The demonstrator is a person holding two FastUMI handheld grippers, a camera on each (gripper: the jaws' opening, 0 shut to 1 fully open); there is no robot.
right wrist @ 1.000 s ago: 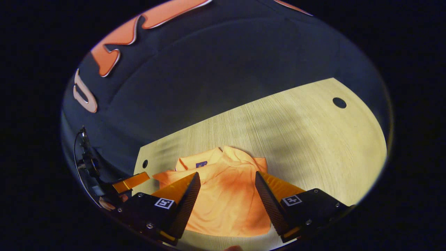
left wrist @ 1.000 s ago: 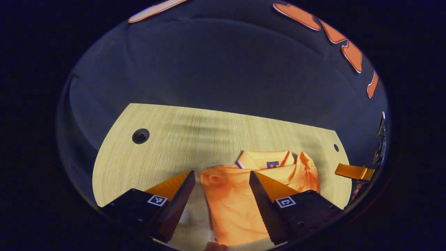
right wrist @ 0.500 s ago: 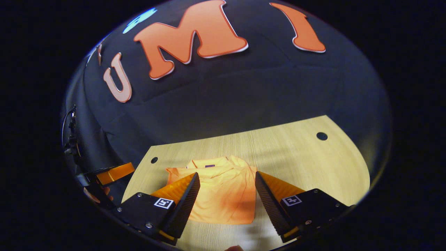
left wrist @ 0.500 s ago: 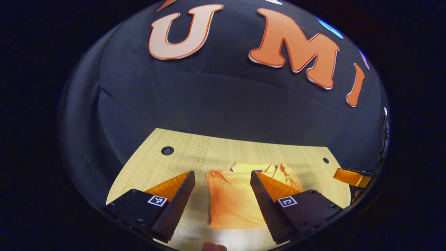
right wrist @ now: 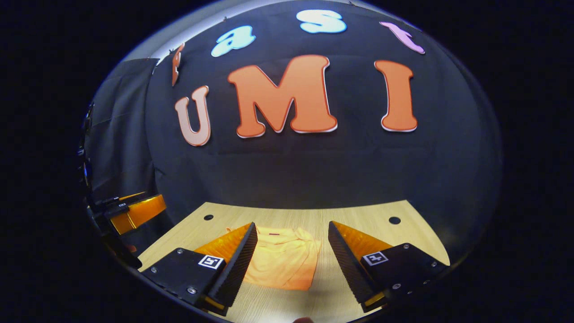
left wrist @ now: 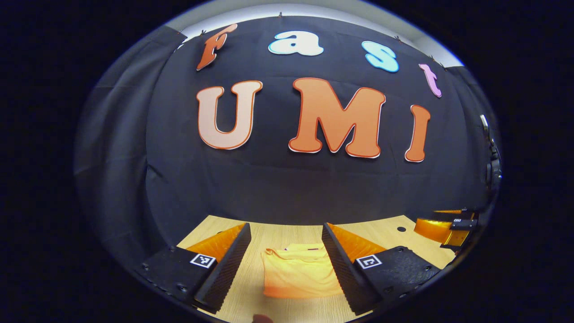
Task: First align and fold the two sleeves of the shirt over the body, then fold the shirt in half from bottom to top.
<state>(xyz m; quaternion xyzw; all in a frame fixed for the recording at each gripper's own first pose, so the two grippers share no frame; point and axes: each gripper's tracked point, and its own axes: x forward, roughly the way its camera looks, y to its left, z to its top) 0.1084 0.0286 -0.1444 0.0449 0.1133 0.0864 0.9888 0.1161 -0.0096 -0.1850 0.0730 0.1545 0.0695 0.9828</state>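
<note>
The shirt (left wrist: 298, 273) lies folded into a compact rectangle on the wooden table (left wrist: 269, 231), collar toward the booth wall. The left gripper (left wrist: 286, 267) is raised clear of the cloth, jaws spread wide and grasping nothing. The right gripper (right wrist: 291, 264) likewise stands apart from the shirt (right wrist: 284, 260), jaws released and empty. Two round holes (right wrist: 394, 220) mark the tabletop (right wrist: 358, 215); whether anything sits in them cannot be told.

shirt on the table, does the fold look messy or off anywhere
Mostly tidy. The shirt lies folded on the table, but its right side bunches into wrinkles near the collar in the right gripper view. Both grippers are open, apart from it.
</note>
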